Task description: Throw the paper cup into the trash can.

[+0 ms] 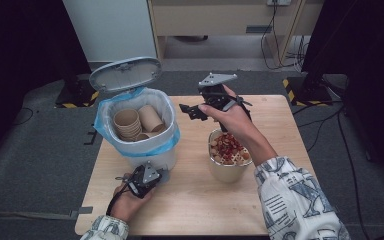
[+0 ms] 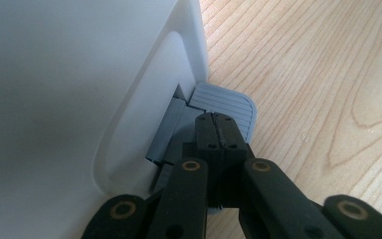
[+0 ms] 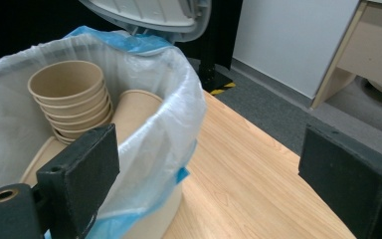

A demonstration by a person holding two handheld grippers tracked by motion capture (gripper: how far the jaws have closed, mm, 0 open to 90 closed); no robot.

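A white pedal bin (image 1: 145,150) lined with a blue bag stands at the table's left, its grey lid (image 1: 125,73) raised. Inside are brown paper cups (image 1: 128,123), some stacked and one lying on its side, also seen as cups (image 3: 67,94) in the right gripper view. My left gripper (image 1: 161,175) is shut with nothing between its jaws. Its tips (image 2: 218,130) rest on the bin's grey pedal (image 2: 226,102). My right gripper (image 1: 187,111) hovers open and empty just right of the bin's rim (image 3: 179,94). Its jaws point toward the bin, and its gripper (image 3: 206,142) stands wide apart.
A cream bowl (image 1: 227,172) of red and beige food scraps (image 1: 228,148) sits right of the bin, under my right forearm. The wooden table (image 1: 195,210) is bare at the front and the far right. Grey floor, cables and cabinets lie beyond.
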